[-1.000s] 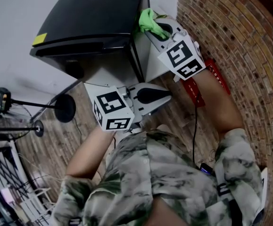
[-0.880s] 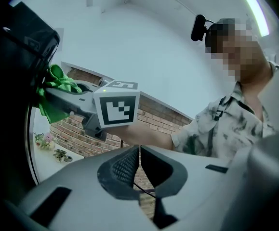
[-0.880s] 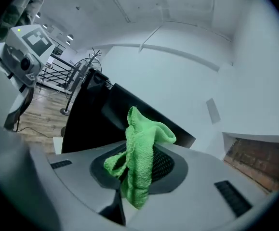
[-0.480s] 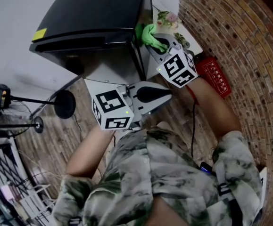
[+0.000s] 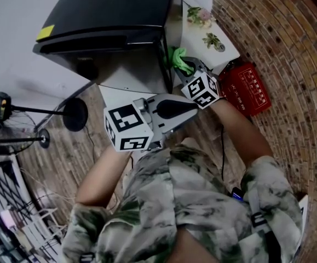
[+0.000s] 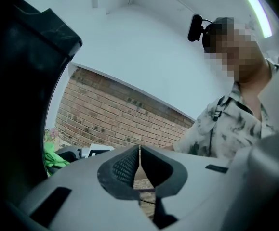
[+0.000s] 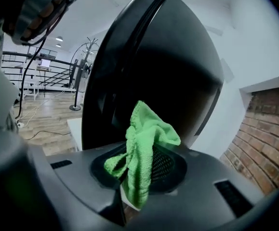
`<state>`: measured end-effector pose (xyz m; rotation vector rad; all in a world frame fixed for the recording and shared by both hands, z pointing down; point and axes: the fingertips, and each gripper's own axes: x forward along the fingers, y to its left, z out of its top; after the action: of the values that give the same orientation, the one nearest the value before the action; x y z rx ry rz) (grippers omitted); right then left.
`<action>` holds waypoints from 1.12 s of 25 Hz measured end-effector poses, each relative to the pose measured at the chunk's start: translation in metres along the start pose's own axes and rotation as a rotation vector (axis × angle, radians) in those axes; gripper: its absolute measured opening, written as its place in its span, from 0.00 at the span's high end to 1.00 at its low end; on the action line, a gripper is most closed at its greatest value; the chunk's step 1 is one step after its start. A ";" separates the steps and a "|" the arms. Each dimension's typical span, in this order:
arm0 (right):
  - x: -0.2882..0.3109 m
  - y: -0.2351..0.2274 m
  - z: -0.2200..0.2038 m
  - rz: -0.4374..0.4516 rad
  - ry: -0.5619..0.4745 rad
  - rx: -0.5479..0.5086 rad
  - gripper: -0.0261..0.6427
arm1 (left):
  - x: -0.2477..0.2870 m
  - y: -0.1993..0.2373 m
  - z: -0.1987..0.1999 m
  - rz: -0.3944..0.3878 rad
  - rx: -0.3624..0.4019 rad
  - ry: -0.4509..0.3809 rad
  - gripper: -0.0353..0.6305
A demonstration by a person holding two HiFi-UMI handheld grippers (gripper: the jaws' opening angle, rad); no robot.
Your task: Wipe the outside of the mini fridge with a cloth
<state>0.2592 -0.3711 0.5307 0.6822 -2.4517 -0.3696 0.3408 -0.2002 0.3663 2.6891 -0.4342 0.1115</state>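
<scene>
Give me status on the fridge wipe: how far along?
Done: the green cloth is clamped in the right gripper. In hand: the cloth is up at the black mini fridge's side wall. Left: probably the top and door, though no view shows which faces are clean. The left gripper is shut and empty.

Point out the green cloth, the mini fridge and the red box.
green cloth [image 7: 145, 141], right gripper view, its hanging fold
mini fridge [image 5: 109, 10], head view, black top panel
red box [image 5: 247, 89], head view, its lid
</scene>
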 end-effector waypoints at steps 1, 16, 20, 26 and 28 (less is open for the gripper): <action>0.005 0.006 -0.009 0.007 0.014 0.004 0.82 | -0.001 0.000 0.000 0.001 -0.001 -0.002 0.91; 0.056 0.088 -0.120 0.117 0.227 0.043 0.82 | -0.034 0.013 -0.008 0.019 -0.028 -0.003 0.91; 0.058 0.098 -0.130 0.127 0.262 0.048 0.82 | -0.045 0.016 -0.010 0.012 -0.027 -0.002 0.91; 0.052 0.096 -0.127 0.074 0.288 0.097 0.82 | -0.071 0.015 -0.011 -0.015 -0.012 -0.001 0.91; 0.043 0.090 -0.118 0.033 0.283 0.128 0.82 | -0.082 0.013 -0.013 -0.027 -0.004 -0.002 0.91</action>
<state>0.2623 -0.3324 0.6804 0.6952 -2.2262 -0.0954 0.2588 -0.1832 0.3712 2.6901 -0.3987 0.1003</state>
